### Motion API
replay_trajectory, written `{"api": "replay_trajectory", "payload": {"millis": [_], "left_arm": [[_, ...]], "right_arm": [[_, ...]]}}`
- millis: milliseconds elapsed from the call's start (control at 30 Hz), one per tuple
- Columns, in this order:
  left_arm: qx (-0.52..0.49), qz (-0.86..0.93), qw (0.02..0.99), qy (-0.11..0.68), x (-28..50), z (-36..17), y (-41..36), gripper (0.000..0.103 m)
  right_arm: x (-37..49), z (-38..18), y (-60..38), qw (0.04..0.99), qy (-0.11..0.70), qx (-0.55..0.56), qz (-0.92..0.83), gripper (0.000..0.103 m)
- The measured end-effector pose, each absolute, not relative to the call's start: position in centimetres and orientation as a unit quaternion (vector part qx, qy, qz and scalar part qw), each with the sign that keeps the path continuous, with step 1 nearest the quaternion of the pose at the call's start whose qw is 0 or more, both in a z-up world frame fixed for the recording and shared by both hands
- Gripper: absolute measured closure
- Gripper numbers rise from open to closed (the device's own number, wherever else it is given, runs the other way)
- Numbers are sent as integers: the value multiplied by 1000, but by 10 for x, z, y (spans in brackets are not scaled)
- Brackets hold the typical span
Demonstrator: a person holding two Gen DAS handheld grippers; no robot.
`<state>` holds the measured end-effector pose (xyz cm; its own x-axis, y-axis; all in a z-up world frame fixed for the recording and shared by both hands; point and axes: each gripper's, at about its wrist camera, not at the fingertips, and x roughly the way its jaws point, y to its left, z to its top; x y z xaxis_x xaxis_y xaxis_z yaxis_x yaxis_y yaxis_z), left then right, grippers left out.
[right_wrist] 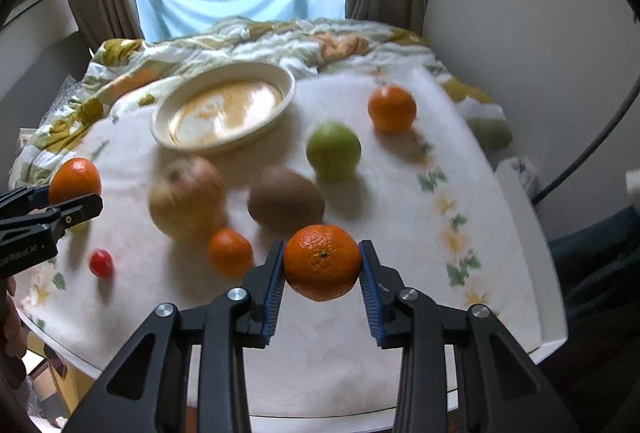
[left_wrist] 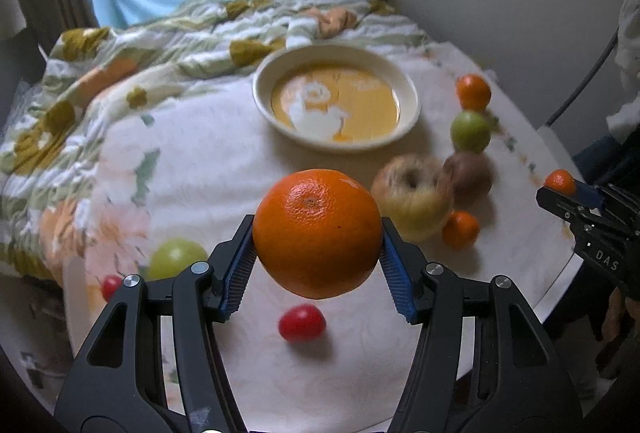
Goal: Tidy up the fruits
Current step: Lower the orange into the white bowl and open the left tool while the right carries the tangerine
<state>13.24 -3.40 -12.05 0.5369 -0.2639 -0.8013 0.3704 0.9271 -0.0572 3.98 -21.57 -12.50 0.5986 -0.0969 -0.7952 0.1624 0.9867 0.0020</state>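
Left gripper [left_wrist: 318, 265] clenched on a large orange [left_wrist: 317, 233], held clear above the desk [left_wrist: 200, 161] — blue finger pads [left_wrist: 240, 273] press both sides of the fruit. In the right wrist view the same orange [right_wrist: 75, 180] shows at the far left, between the left gripper's fingertips.

Right gripper [right_wrist: 322, 283] clenched on a mandarin [right_wrist: 322, 262], also lifted off the cloth. From the left wrist view that mandarin [left_wrist: 560, 181] sits small at the right edge, in the right gripper's tips.

On the desk, floral cloth under everything:
- cream bowl [right_wrist: 192, 143] with yellow-brown inside, toward the back; nothing in it.
- yellow-red apple [right_wrist: 187, 195], kiwi [right_wrist: 286, 201] just beside it, a small mandarin [right_wrist: 229, 253] in front of the pair.
- green apple [right_wrist: 333, 150] behind the kiwi; another mandarin [right_wrist: 392, 109] farther back.
- cherry tomato [left_wrist: 301, 321] below the held orange; a second one [left_wrist: 111, 287] at the near left edge, by another green apple [left_wrist: 176, 259].

Bunched floral blanket [left_wrist: 132, 49] behind the bowl. Background blurred.
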Motion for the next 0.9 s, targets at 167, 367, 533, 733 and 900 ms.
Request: {"api": "replay_trajectory", "payload": {"millis": [167, 367, 533, 733, 900], "left_arm": [[60, -182, 883, 428, 148, -93, -30, 37], [55, -180, 886, 424, 183, -81, -33, 37], [47, -173, 880, 441, 220, -90, -41, 37], [46, -162, 875, 454, 269, -104, -62, 37], [39, -167, 868, 467, 311, -123, -83, 37]], "right_arm": [[58, -92, -207, 905, 420, 28, -58, 70], [96, -74, -202, 915, 402, 17, -26, 70], [137, -78, -206, 916, 400, 14, 3, 70], [193, -88, -216, 913, 405, 6, 35, 70], [231, -99, -227, 910, 412, -3, 50, 70]]}}
